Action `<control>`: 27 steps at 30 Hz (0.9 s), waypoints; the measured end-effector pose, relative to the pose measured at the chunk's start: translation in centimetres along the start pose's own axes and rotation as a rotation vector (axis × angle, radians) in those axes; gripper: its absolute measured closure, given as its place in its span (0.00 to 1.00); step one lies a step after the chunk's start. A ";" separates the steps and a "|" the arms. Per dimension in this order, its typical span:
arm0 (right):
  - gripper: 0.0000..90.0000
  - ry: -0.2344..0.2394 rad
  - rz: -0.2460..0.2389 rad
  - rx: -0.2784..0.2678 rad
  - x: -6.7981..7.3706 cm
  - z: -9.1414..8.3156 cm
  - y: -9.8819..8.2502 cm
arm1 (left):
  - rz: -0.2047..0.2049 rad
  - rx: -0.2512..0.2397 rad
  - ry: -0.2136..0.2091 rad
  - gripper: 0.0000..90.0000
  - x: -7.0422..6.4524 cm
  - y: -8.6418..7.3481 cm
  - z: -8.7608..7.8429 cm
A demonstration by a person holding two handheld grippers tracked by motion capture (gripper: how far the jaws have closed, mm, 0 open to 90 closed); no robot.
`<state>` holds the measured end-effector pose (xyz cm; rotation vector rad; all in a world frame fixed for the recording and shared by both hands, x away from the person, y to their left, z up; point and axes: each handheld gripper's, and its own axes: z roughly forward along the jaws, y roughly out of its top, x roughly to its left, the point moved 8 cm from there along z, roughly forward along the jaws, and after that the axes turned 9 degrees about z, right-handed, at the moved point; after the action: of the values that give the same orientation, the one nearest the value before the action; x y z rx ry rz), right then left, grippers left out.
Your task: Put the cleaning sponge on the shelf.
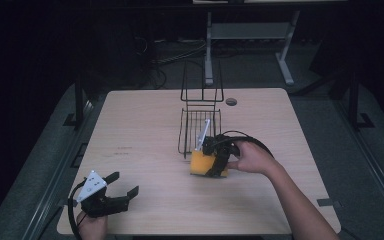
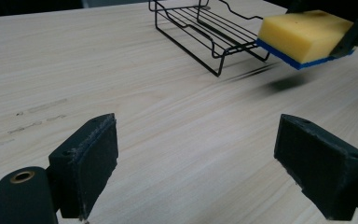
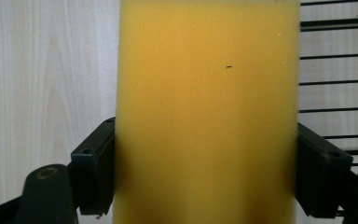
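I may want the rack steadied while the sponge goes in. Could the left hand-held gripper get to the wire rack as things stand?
Probably yes. The left hand-held gripper is open and empty, with bare table between it and the wire rack. The sponge, in the right hand-held gripper, hangs off to one side.

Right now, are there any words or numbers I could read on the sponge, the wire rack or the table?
No text can be read anywhere.
Sponge, held in the right gripper: plain yellow with a blue underside, no writing.
Wire rack: bare black wire, no label.
Table: a few faint dark marks on the wood, too blurred to tell whether they are letters.
Left gripper: black jaws, open, nothing printed on them.
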<state>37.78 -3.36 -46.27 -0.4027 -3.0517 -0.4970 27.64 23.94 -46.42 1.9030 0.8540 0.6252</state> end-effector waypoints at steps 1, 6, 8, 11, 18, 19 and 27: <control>0.24 0.000 0.000 0.000 0.0 0.0 0.0 | 0.004 0.001 -0.001 0.14 0.0 0.0 0.0; 0.24 0.002 0.000 -0.016 -0.5 -0.4 0.8 | 0.008 0.003 -0.005 0.14 -0.2 0.0 0.2; 0.24 0.002 0.000 -0.015 -0.6 -0.4 0.9 | 0.007 0.003 -0.004 0.14 -0.1 0.0 0.1; 0.24 -0.004 -0.004 -0.015 -1.0 -0.5 1.5 | 0.007 0.002 -0.002 0.14 -0.1 0.0 0.1; 0.24 -0.003 -0.001 -0.005 -1.7 -0.3 2.2 | 0.006 0.003 -0.004 0.14 -0.1 0.0 0.1; 0.24 -0.001 -0.001 -0.003 -1.8 -0.3 2.3 | 0.005 0.002 -0.003 0.14 -0.1 0.0 0.1; 0.24 0.007 0.020 -0.006 -2.9 0.2 2.4 | 0.006 0.000 -0.003 0.14 0.0 0.0 0.0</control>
<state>41.21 -1.83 -45.91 -0.4298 -3.0375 -0.5053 27.65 23.88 -46.41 1.9067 0.8468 0.6259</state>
